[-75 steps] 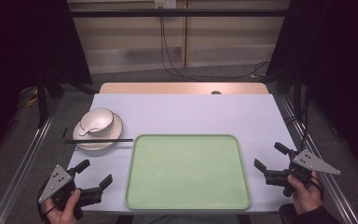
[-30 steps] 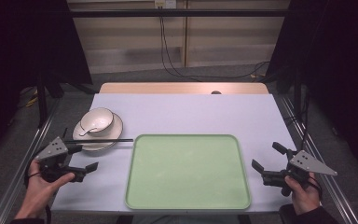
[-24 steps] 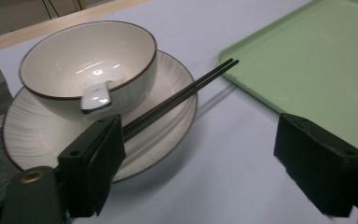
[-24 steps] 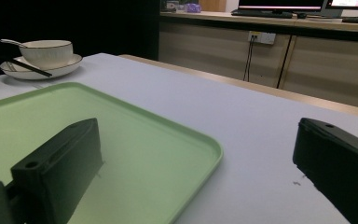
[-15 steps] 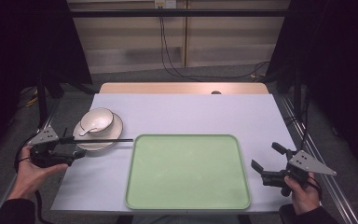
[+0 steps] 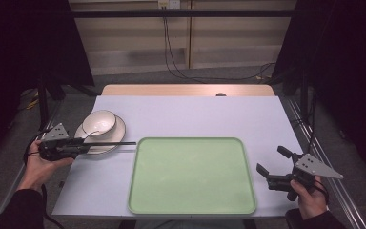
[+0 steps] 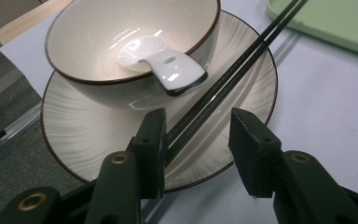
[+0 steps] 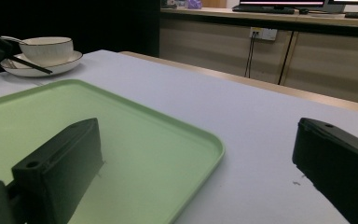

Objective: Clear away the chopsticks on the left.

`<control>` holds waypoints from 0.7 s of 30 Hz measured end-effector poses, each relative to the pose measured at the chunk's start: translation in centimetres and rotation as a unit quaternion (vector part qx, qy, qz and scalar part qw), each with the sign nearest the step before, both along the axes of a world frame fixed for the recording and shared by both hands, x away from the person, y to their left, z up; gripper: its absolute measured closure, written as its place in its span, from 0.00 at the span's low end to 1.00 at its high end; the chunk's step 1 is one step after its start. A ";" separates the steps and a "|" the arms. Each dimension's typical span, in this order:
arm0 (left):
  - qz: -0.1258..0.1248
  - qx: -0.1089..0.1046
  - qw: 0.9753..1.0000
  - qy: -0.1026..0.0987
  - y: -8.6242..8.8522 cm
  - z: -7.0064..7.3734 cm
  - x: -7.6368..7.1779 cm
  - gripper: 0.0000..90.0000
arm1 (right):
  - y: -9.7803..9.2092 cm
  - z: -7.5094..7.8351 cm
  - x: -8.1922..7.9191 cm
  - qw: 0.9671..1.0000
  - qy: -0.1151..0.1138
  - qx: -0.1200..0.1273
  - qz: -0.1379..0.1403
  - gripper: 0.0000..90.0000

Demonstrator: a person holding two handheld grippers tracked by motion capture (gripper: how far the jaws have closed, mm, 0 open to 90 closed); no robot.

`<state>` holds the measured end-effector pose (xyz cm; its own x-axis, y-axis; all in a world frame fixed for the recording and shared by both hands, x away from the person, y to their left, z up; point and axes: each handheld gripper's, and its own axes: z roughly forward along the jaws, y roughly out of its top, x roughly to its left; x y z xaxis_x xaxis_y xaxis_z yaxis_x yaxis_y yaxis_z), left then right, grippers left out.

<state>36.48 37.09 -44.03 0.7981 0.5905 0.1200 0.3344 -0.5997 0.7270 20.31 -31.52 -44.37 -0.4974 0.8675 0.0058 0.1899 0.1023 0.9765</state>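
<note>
1. Chopsticks (image 7: 223,79), one pair, black. They lie across the near rim of the plate (image 7: 74,135), tips pointing toward the tray (image 6: 192,174). Their handle end is hidden behind the left gripper's (image 6: 78,145) jaw in the left gripper view; in the high view they read as a single dark line.
2. Left gripper. Jaws apart, astride the chopstick handles; one jaw sits right against the sticks, the other stands clear. Whether that jaw actually touches them cannot be told.
3. Bowl (image 6: 99,122), one, cream with a dark rim, standing on the plate. The left gripper view cuts off its far edge.
4. Spoon (image 7: 161,63), one, white ceramic, resting in the bowl with its handle over the rim. The hole in its handle shows in the left gripper view; the high view gives only a pale shape.
5. Plate, one, ribbed, at the table's (image 6: 195,114) left side.
6. Tray, one, green, at the table's front centre.
7. Right gripper (image 6: 275,168). Jaws wide apart, gripping nothing, held just right of the tray. Its own view has both jaws cut off by the frame.
8. Hands: left hand (image 6: 40,164), right hand (image 6: 310,195), one on each gripper.
</note>
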 end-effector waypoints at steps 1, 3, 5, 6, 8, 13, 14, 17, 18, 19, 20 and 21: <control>-0.007 0.002 1.000 -0.001 -0.1 0.0 0.1 0.67 | 0.0 0.0 0.0 1.000 0.000 -0.001 0.001 0.01; -0.016 0.006 1.000 -0.003 -0.2 0.0 0.3 0.76 | 0.0 0.0 0.0 1.000 -0.001 -0.001 0.002 0.01; -0.015 0.016 1.000 -0.007 -0.4 0.1 0.5 0.80 | 0.1 0.0 0.1 1.000 -0.001 0.001 -0.001 0.01; -0.020 0.022 1.000 -0.005 -0.5 0.1 0.6 0.80 | 0.0 0.0 0.1 1.000 0.000 0.000 0.000 0.01; -0.027 0.024 0.999 -0.006 -0.7 -0.1 0.9 0.81 | 0.0 0.0 0.1 1.000 0.002 0.002 -0.001 0.01; -0.031 0.030 0.999 -0.010 -1.1 -0.2 1.1 0.79 | 0.1 0.0 0.1 1.000 0.002 0.001 0.000 0.01; -0.038 0.023 0.999 -0.005 -1.1 -0.2 1.2 0.79 | 0.1 0.0 0.1 1.000 0.002 0.002 0.000 0.01; -0.040 0.029 0.999 -0.009 -1.2 -0.2 1.3 0.80 | 0.0 0.0 0.0 1.000 0.002 0.001 -0.001 0.01; -0.042 0.033 0.999 -0.007 -1.3 -0.2 1.3 0.82 | 0.0 0.0 0.0 1.000 0.004 -0.003 -0.004 0.01; -0.042 0.033 0.999 -0.007 -1.3 -0.2 1.3 0.82 | 0.1 0.0 0.0 1.000 0.005 -0.002 -0.003 0.01; -0.045 0.031 0.998 -0.006 -1.3 -0.2 1.3 0.82 | 0.2 -0.1 0.0 1.000 0.006 0.000 -0.003 0.01; -0.046 0.031 0.998 -0.007 -1.2 -0.2 1.3 0.82 | 0.2 0.0 0.0 1.000 0.004 0.000 -0.002 0.01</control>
